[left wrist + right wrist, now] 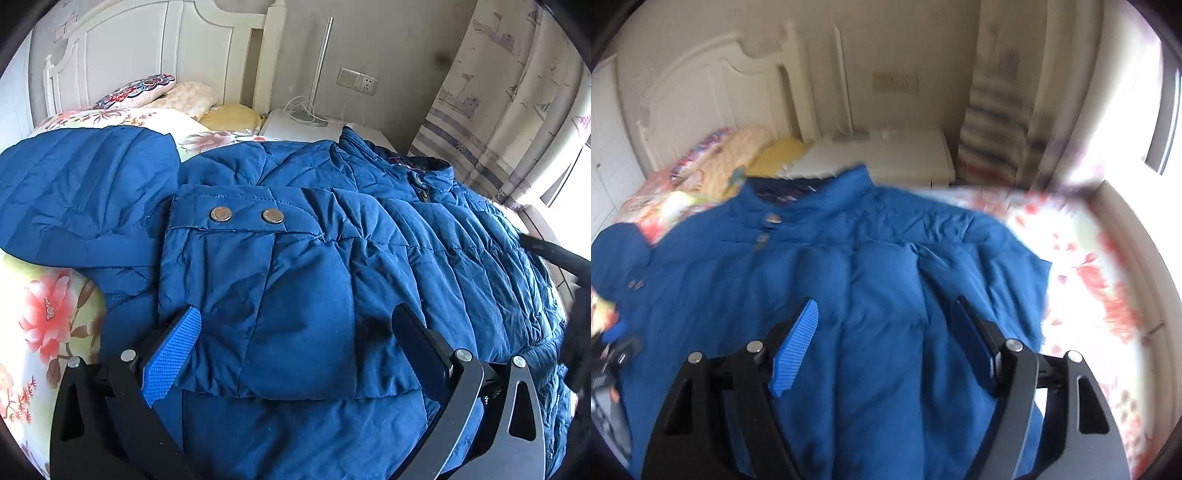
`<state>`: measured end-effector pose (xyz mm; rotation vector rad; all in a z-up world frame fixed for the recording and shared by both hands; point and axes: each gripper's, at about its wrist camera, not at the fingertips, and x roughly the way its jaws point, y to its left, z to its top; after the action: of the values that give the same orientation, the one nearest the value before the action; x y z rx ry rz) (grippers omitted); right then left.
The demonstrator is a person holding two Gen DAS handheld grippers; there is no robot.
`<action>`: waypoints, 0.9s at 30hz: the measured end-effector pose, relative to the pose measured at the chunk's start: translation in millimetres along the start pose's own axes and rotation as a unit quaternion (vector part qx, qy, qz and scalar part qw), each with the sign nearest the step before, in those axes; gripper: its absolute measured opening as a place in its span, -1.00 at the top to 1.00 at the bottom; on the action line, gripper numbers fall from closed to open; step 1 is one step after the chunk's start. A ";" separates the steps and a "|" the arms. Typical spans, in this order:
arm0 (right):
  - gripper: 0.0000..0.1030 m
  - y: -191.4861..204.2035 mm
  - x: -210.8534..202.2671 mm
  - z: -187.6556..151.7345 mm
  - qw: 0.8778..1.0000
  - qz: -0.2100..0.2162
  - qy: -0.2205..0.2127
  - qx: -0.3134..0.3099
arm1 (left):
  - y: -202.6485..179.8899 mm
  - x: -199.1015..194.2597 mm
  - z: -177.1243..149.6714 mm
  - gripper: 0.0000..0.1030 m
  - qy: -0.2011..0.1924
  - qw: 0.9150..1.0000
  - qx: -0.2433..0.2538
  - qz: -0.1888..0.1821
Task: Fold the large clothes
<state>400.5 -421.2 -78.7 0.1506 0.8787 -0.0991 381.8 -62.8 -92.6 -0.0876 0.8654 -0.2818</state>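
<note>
A blue quilted jacket (424, 236) lies front up on a floral bedsheet (48, 314), its collar toward the nightstand. One sleeve (288, 295) is folded across the body, its cuff with two metal snaps (245, 215) pointing left. My left gripper (297, 314) stands wide open just over this sleeve, which lies flat between the fingers. The hood (85, 192) lies at the left. In the blurred right wrist view, my right gripper (886, 306) is open above the jacket's (879, 258) right half, with nothing pinched between its pads.
A white headboard (140, 55) and several pillows (184, 98) lie beyond the jacket. A white nightstand (905, 155) with a lamp pole (321, 66) stands beside the bed. A patterned curtain (498, 92) and a bright window (1167, 110) are at the right. Bare sheet (1089, 277) shows right of the jacket.
</note>
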 end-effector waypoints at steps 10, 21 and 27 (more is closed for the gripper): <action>-0.65 -19.1 2.5 -8.9 0.997 -0.020 -0.030 0.073 | 1.9 -0.4 1.4 -0.91 -0.003 1.000 -0.008 -0.011; -0.76 93.7 -16.9 -34.9 0.998 0.025 -0.003 -0.060 | 5.0 -1.2 2.2 -0.91 -0.006 1.000 -0.013 -0.019; -0.82 117.1 -5.1 -53.5 0.994 -0.014 0.031 -0.107 | 9.9 -2.6 2.9 -0.91 -0.011 0.999 -0.023 -0.033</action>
<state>374.0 -296.5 -97.8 -0.0597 0.9474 -0.0268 384.5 -52.6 -90.7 -0.1626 0.8480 -0.3216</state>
